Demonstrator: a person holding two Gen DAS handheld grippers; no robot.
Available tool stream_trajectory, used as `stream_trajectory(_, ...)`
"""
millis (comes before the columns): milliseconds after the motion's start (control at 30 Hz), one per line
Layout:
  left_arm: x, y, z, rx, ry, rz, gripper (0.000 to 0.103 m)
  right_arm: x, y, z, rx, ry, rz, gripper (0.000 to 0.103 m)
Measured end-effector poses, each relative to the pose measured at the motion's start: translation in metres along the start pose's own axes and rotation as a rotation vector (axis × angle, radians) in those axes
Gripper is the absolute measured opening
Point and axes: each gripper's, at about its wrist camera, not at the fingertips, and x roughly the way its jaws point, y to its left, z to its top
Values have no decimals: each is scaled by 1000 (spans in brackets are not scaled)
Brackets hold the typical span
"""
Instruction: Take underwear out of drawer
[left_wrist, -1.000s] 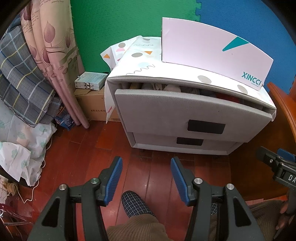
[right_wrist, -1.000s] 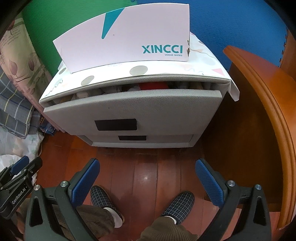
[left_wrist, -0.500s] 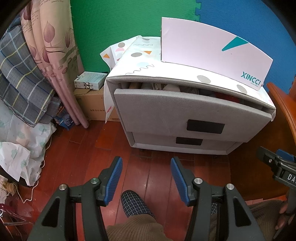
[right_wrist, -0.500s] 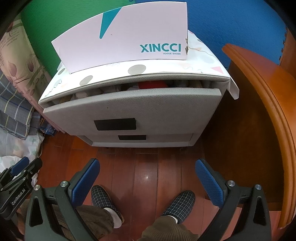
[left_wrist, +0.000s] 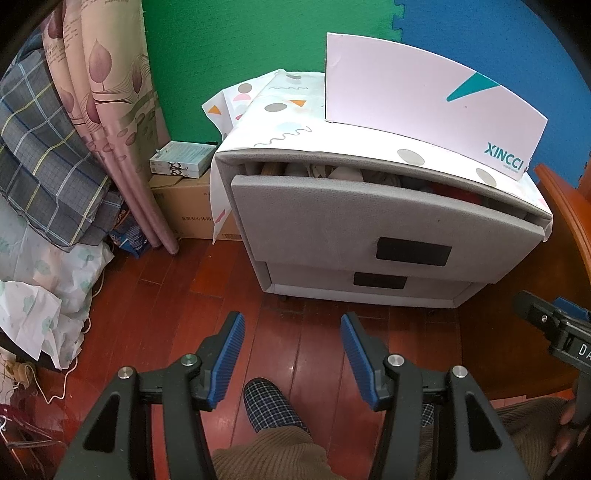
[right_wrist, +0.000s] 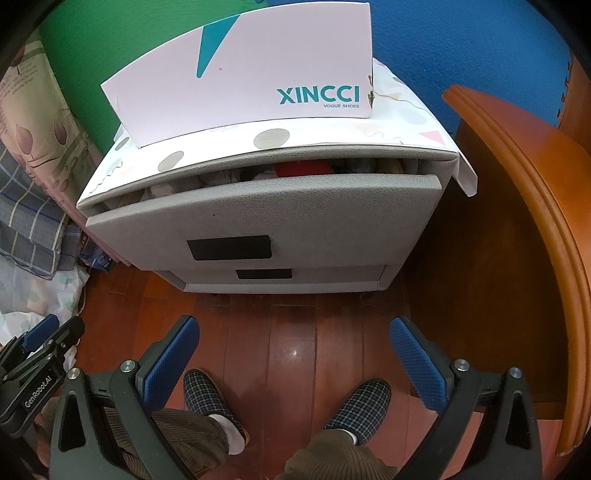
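Observation:
A grey two-drawer cabinet stands ahead. Its top drawer (left_wrist: 332, 221) (right_wrist: 295, 218) is pulled partly out. A narrow gap shows folded clothes (left_wrist: 343, 173) inside, white and beige at the left, a red piece (right_wrist: 303, 170) near the middle. Which pieces are underwear I cannot tell. My left gripper (left_wrist: 291, 343) is open and empty, low over the floor in front of the cabinet. My right gripper (right_wrist: 295, 350) is open wide and empty, also short of the drawer.
A white XINCCI shoe box (right_wrist: 258, 85) sits on the cabinet's patterned cover. Orange wooden furniture (right_wrist: 517, 221) stands close on the right. Curtains (left_wrist: 110, 110), plaid bedding and a cardboard box (left_wrist: 184, 210) are at the left. The person's slippered feet (right_wrist: 207, 391) rest on the wood floor.
Both views have crept slightly closer to the cabinet. Both grippers stay open as before.

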Motion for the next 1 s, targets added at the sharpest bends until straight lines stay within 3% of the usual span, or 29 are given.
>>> stream_trajectory(800,1,4,-1,-5,6,-11,55,0,-1,0,3,0,3,102)
stream_trajectory(1000,2,16,2,-66,17,-101,55,0,-5,0,17,1,14,103)
